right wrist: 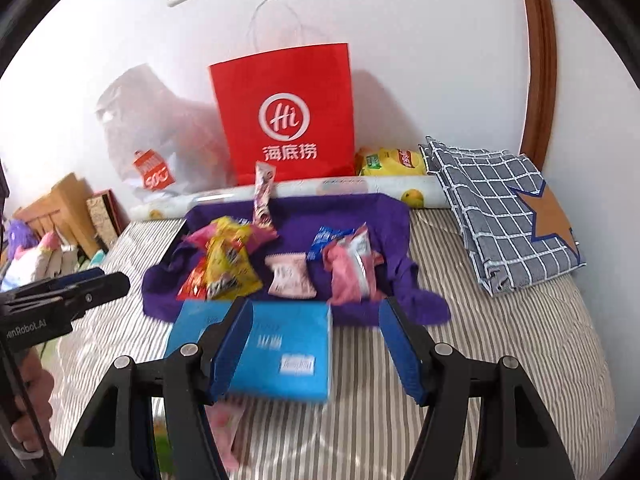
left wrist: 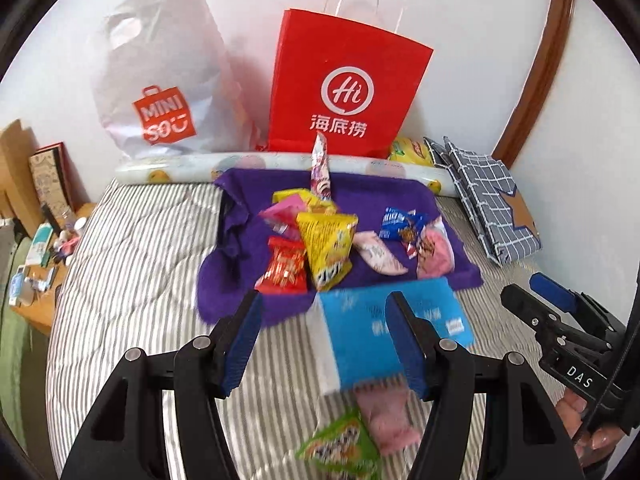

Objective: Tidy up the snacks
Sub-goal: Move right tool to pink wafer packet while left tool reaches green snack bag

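Glossy foil snack packets (left wrist: 326,250) on matt purple cloth (left wrist: 240,240)

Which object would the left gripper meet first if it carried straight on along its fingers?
Probably the blue box: it lies on the striped bedding directly ahead of the open left gripper, nearer than the snack packets on the purple cloth. Depth is uncertain.

bag (left wrist: 348,80) red (white logo) | cloth (left wrist: 256,256) purple | box (right wrist: 280,344) blue | bedsheet (left wrist: 132,264) grey-white striped

Before me: box (right wrist: 256,352) on bed (right wrist: 500,344) | behind it: snacks (right wrist: 290,278) on cloth (right wrist: 304,224) | behind that: paper bag (right wrist: 286,120) against wall (right wrist: 420,40)
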Demonstrator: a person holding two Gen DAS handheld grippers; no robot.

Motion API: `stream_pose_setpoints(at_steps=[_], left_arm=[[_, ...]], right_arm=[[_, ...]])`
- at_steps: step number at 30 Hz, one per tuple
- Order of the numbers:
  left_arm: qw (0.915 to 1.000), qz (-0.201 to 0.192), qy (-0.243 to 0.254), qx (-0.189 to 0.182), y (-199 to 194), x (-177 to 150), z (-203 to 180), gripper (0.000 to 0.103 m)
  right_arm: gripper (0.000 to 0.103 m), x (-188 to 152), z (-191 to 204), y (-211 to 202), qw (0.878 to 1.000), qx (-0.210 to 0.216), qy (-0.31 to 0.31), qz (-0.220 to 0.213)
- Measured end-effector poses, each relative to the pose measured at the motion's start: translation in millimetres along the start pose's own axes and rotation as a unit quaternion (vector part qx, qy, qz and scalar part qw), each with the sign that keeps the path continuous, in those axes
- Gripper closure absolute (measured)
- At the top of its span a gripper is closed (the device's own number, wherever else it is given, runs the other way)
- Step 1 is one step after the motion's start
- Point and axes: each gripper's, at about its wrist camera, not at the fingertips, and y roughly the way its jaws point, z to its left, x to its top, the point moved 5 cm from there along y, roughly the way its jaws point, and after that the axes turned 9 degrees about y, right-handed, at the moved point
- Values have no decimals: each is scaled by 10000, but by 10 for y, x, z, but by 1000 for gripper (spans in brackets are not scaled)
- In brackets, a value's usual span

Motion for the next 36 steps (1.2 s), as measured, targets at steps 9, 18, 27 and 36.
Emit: stream_pose_setpoints(at_steps=[9,18,27,36], left_arm=[[9994,22,-317,153,-247,-398,169,41],[9985,247,-459,152,-299,-653,343,40],[9966,324,-751,132,-325,-824,644,40],[9957,401,-830,42,-245,-902,744,40]], right_arm=[[39,-473,79,-73,9991,180,63,370],[39,-851,310,117,9964,220,-155,803],[56,-1052,562,422,9919,169,-442,1176],[58,-1183,648,612,9886,73,-570,1394]])
